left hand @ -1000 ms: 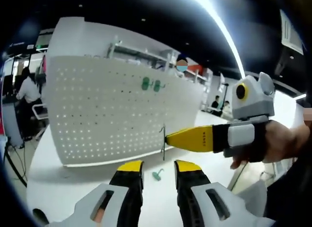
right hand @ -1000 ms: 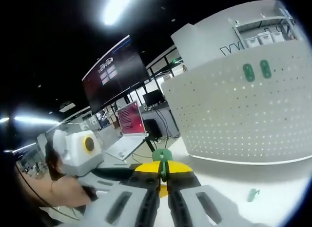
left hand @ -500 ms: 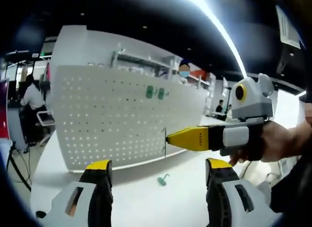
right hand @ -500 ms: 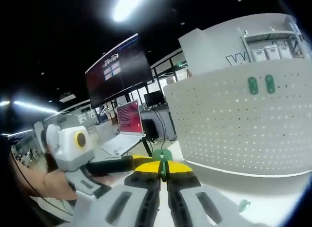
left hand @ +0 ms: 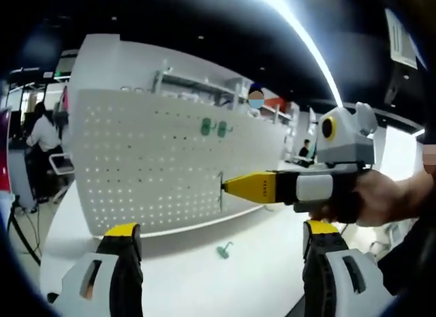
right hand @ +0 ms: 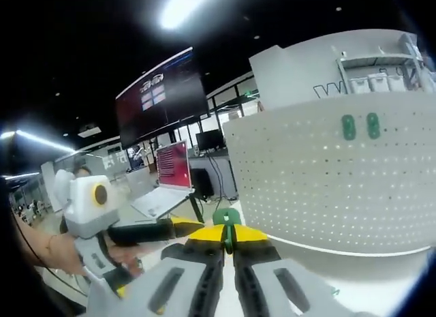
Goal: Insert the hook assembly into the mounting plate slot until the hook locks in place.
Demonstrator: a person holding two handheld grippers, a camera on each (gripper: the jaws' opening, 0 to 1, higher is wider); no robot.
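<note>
Left gripper (left hand: 216, 243): jaws spread wide, holding nothing. Right gripper (right hand: 228, 237): yellow-tipped jaws pinched on the green plastic hook assembly (right hand: 226, 218), its thin wire at 12 o'clock of the spare green hook (left hand: 223, 249) on the white table (left hand: 259, 269). White perforated mounting plate (left hand: 150, 167) stands upright, curved, two green clips (left hand: 213, 128) near its top.

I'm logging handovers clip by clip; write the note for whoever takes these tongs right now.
Left tongs: open, holding nothing.
Right tongs: shut on the hook assembly, held up in front of the white pegboard, not touching it.
Two green pieces already sit on the pegboard's upper holes. A spare green hook lies on the white table below.
Done: hook picked up.
Left: bring it to the board, insert it until it locks.
</note>
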